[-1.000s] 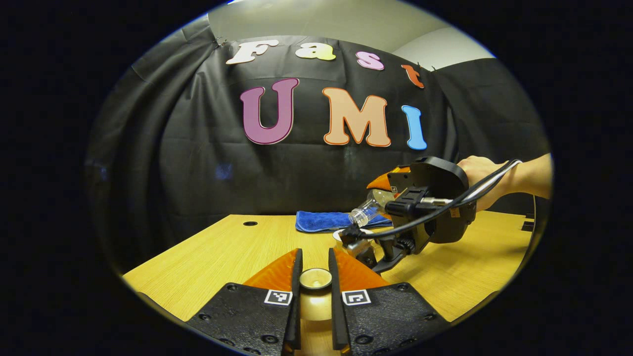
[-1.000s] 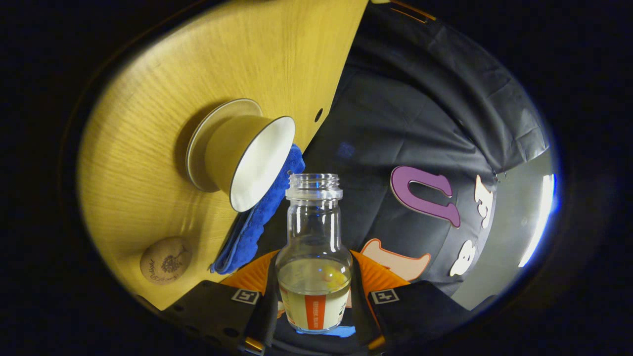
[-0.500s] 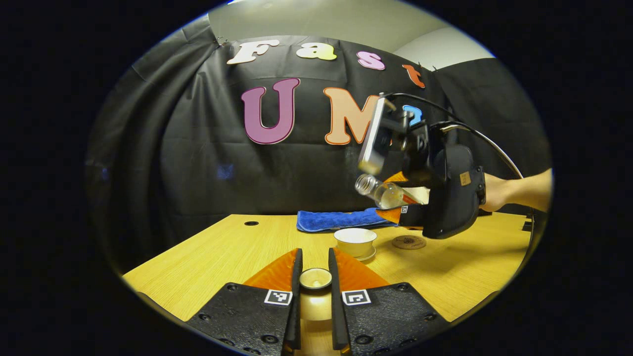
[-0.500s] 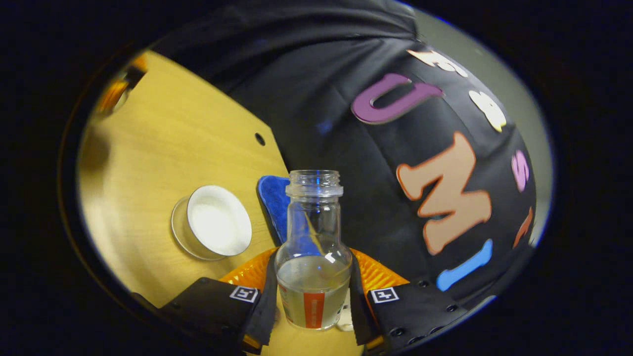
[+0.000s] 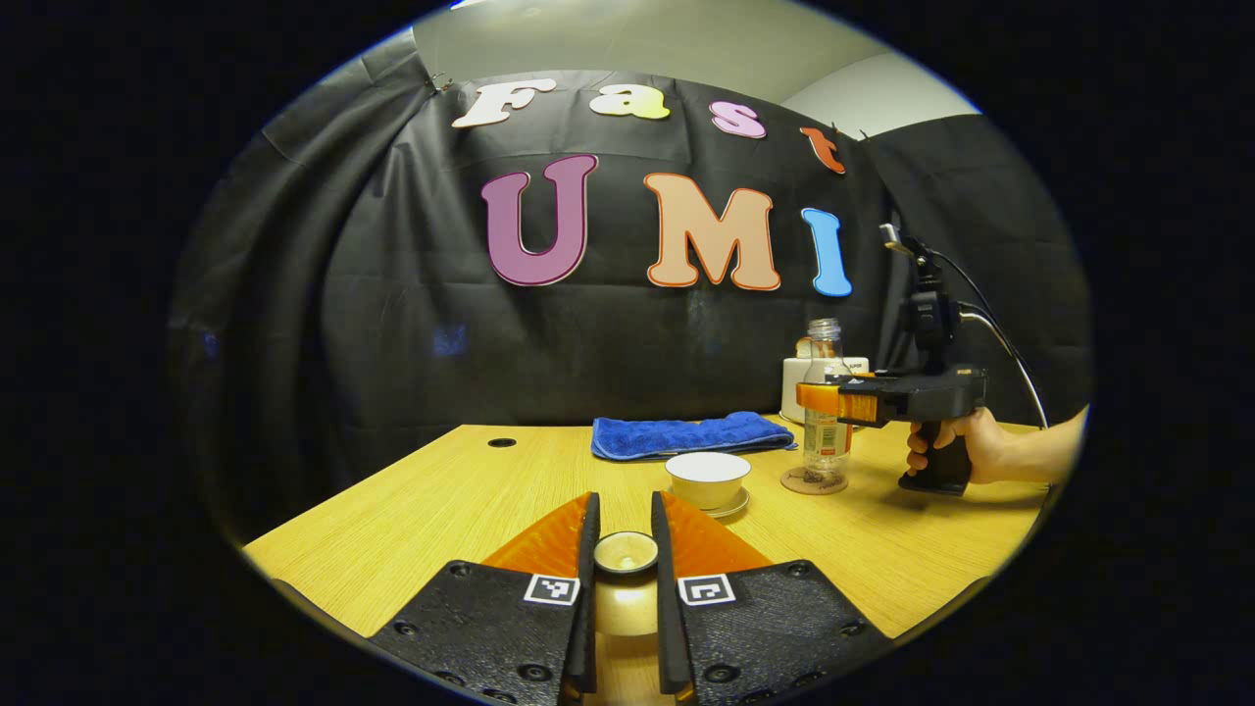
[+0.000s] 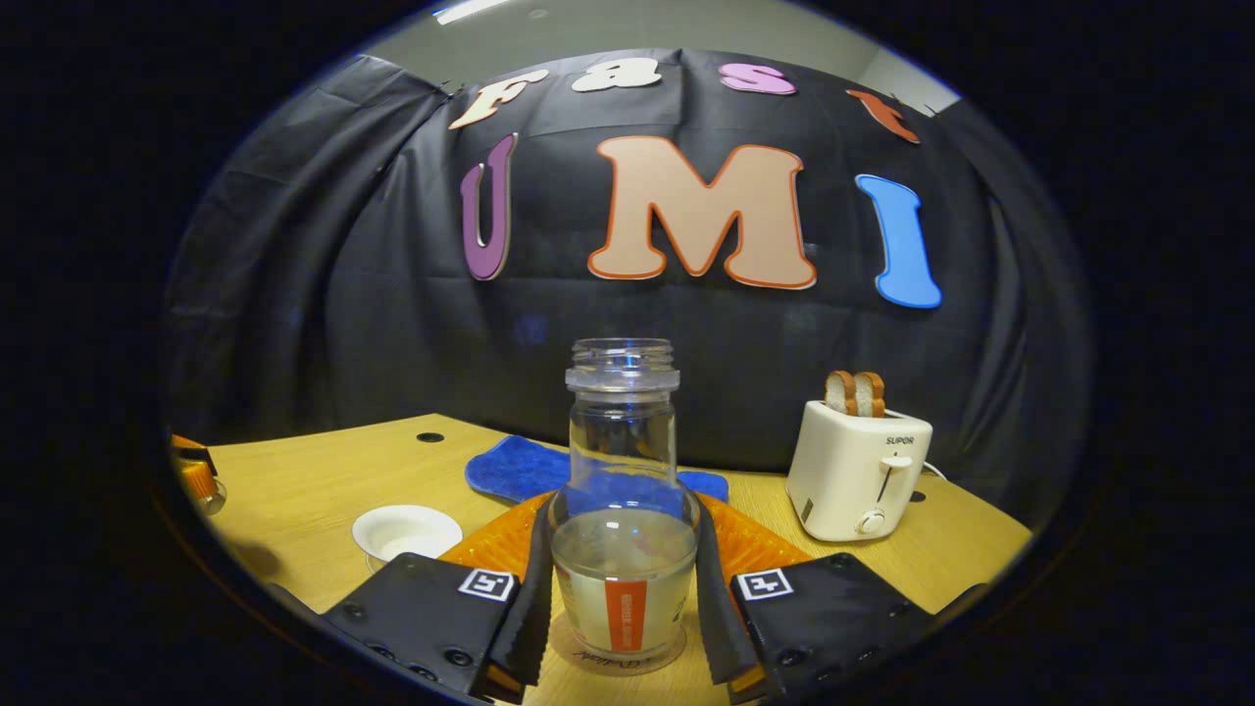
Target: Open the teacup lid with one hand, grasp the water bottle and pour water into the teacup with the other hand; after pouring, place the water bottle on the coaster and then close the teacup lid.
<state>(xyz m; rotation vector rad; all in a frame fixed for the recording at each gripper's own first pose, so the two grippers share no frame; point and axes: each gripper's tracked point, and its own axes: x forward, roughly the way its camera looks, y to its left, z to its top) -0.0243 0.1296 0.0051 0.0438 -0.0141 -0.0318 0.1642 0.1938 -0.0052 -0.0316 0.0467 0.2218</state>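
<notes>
right gripper point(image 6: 623, 608) clenched on bottle point(image 6: 622, 510), upright, base on coaster point(image 5: 813, 481) | left gripper point(image 5: 624, 579) grasping lid point(image 5: 626, 552) | cup point(image 5: 708, 479) open, ahead and slightly right of left gripper, nearer it | next: release bottle, lid forward

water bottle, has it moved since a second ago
Yes. In the left gripper view the water bottle went from tipped over the teacup to upright on the coaster, right of the cup, held by the right tool.

Clear glossy water bottle point(image 6: 622, 510), wood-grain table point(image 5: 441, 510)
</notes>
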